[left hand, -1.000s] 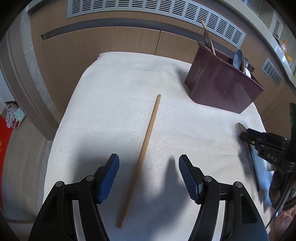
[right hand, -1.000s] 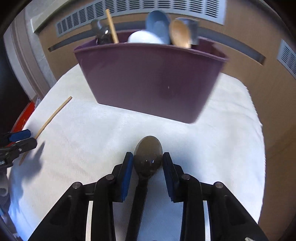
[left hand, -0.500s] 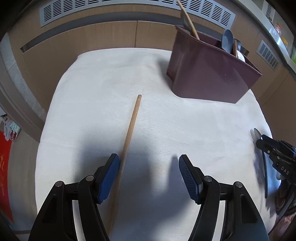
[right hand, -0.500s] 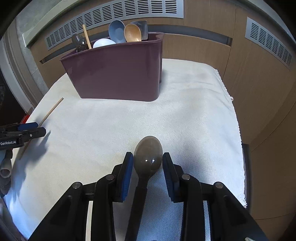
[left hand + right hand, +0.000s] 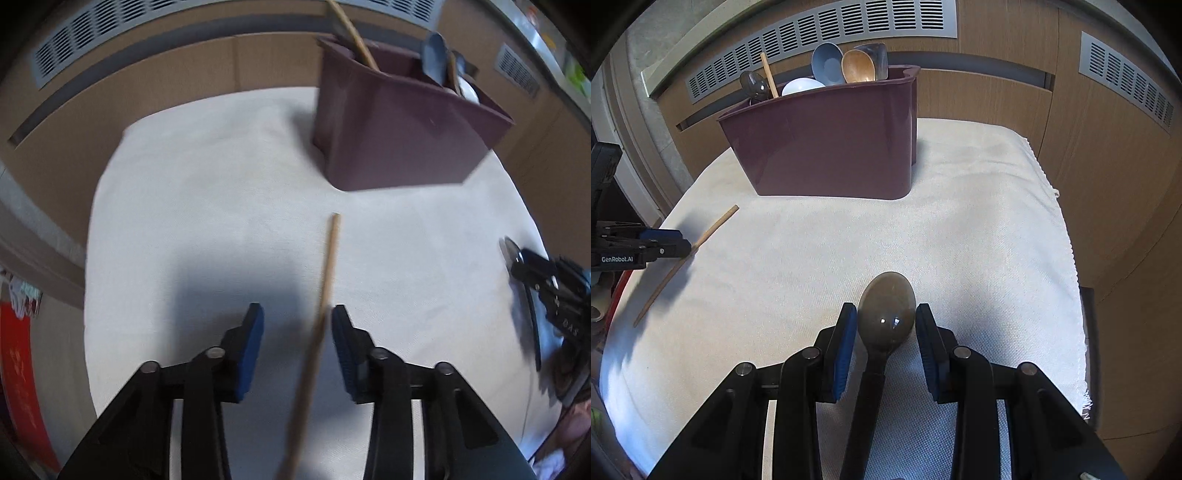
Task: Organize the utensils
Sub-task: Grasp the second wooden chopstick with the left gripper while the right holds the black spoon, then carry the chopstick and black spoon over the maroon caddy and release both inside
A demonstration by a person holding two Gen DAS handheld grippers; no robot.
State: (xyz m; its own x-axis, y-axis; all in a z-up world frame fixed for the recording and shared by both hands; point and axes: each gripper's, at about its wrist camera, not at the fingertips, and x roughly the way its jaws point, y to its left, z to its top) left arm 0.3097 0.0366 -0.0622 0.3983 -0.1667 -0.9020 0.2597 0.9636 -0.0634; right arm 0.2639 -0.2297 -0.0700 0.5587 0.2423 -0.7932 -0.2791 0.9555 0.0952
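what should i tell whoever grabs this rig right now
Left gripper: jaws closing around the wooden chopstick, not yet clamped on it; it lies on the white cloth.
Right gripper: shut on the brown spoon, low over the cloth.
Done: maroon caddy already holds several spoons and one chopstick.
Left: finish the chopstick grasp, then put chopstick and spoon in the caddy.

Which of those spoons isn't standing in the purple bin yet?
The dark brownish-grey spoon. It is between the right gripper's fingers over the white cloth, while the blue, white, wooden and other grey spoons stand in the purple bin.
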